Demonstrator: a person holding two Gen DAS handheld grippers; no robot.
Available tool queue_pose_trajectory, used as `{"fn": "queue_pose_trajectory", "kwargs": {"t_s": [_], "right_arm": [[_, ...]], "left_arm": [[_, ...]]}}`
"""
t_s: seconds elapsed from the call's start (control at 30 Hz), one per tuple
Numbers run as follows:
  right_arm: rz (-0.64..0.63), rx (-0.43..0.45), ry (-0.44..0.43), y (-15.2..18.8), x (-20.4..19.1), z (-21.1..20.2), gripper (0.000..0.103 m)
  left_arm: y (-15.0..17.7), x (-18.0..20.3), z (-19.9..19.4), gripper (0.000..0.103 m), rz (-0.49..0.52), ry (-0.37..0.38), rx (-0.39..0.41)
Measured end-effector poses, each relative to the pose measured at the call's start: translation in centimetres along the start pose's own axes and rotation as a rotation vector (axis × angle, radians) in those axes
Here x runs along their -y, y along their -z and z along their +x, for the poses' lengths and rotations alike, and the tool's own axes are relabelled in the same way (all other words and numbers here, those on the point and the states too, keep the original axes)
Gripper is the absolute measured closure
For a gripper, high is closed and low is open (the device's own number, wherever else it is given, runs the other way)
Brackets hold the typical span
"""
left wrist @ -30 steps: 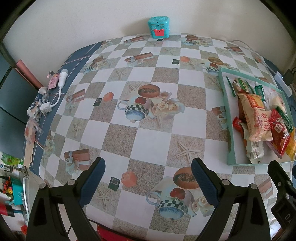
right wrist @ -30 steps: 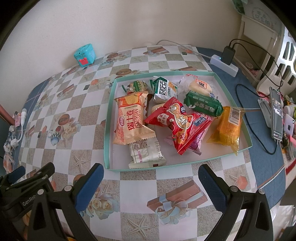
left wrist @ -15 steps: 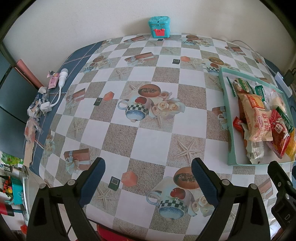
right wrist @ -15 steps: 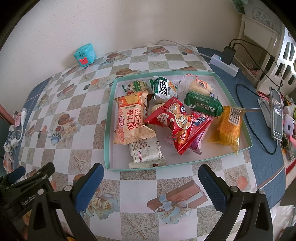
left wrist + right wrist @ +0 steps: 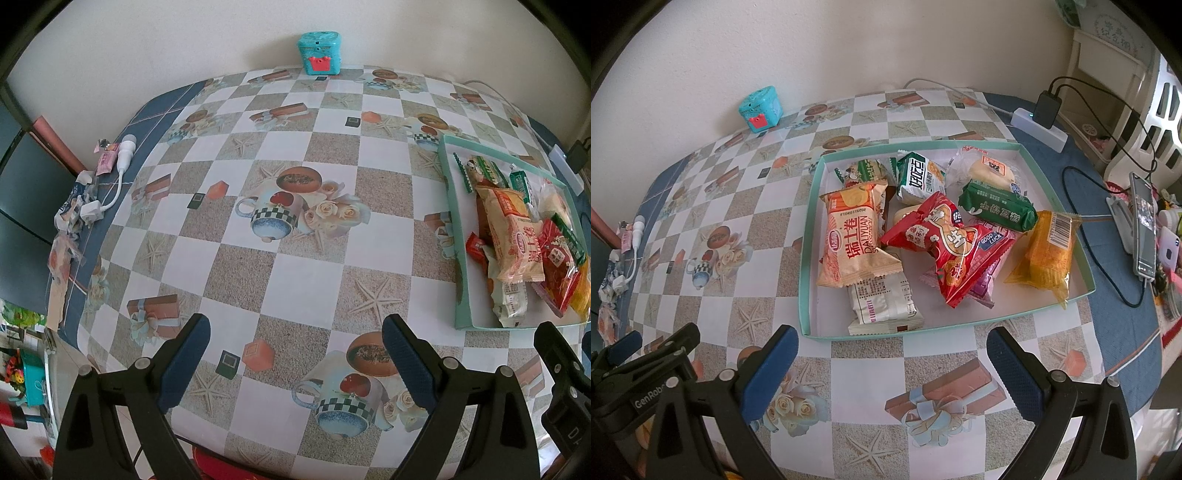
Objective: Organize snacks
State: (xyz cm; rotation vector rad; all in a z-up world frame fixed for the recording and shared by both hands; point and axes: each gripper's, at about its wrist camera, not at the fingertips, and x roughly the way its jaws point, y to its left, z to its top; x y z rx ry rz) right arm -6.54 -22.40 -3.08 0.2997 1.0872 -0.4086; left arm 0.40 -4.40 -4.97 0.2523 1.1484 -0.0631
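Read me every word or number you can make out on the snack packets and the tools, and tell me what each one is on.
"DALIYUAN": orange snack packet, with large Chinese characters and a small blurred number line.
"GOOD LUCK": purple packet under the red packet.
"GenRobo", cut off: black left gripper.
Chinese print on the red, green and white packets: too small to read.

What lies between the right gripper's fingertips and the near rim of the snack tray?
Only bare checkered tablecloth. In the right wrist view the right gripper hangs open just short of the tray, with no packet or other item on that strip.
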Motion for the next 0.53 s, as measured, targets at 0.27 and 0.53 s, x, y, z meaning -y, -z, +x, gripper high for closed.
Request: {"fn": "queue_pose_trajectory", "kwargs": {"t_s": [0.27,0.53], "right_arm": [[0.000,0.000,0.000,0.01,0.00,0.03,0.000],[0.001,-0.001,0.000,-0.01,0.00,0.04,0.000]], "left_arm": [[-0.12,0.01,-0.02,0.009,-0.001,-0.001,0.000],[-0.10,0.12,-0.28,0.009,-0.009,-0.001,0.007]]}}
